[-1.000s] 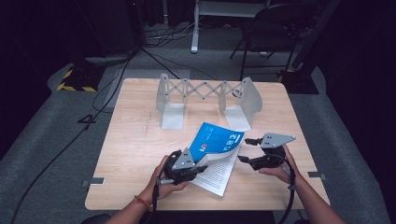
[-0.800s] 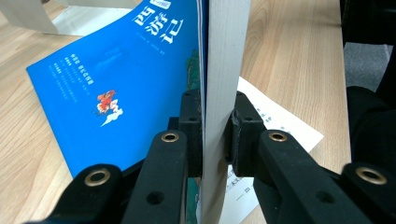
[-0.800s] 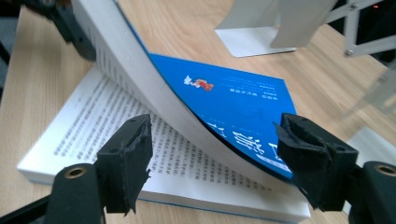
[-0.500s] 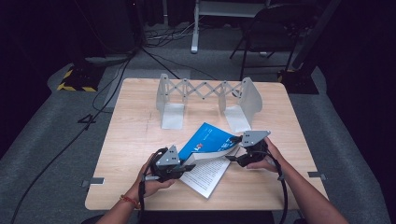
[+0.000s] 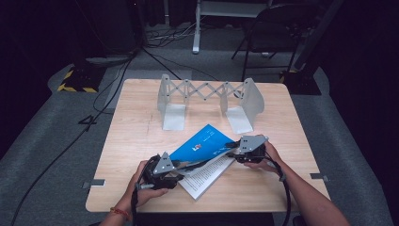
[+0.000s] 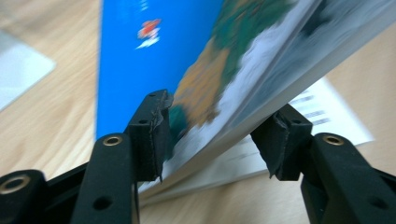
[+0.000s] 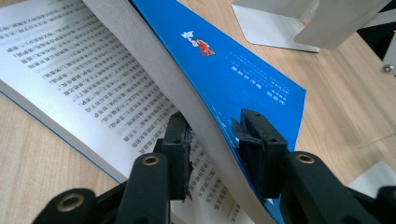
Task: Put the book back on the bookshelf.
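A book with a blue cover (image 5: 200, 143) lies open on the wooden table (image 5: 136, 141), printed pages (image 5: 207, 175) facing up. Its cover half is lifted off them. My left gripper (image 5: 188, 165) reaches in from the near left. In the left gripper view its jaws have just been opening and straddle the lifted half (image 6: 243, 79) loosely, so the gripper (image 6: 215, 135) is open. My right gripper (image 5: 230, 146) comes from the right; its jaws have just been closing. In the right gripper view, the gripper (image 7: 212, 135) clamps the raised cover and pages (image 7: 224, 70).
A grey metal expanding book rack (image 5: 207, 92) with two upright end plates stands at the back of the table, just beyond the book. Dark floor with cables surrounds the table. Bare wood lies left of the book.
My right gripper has moved left onto the raised edge of the book and closed there. The left gripper has slid to the left and its jaws have parted around the lifted half.
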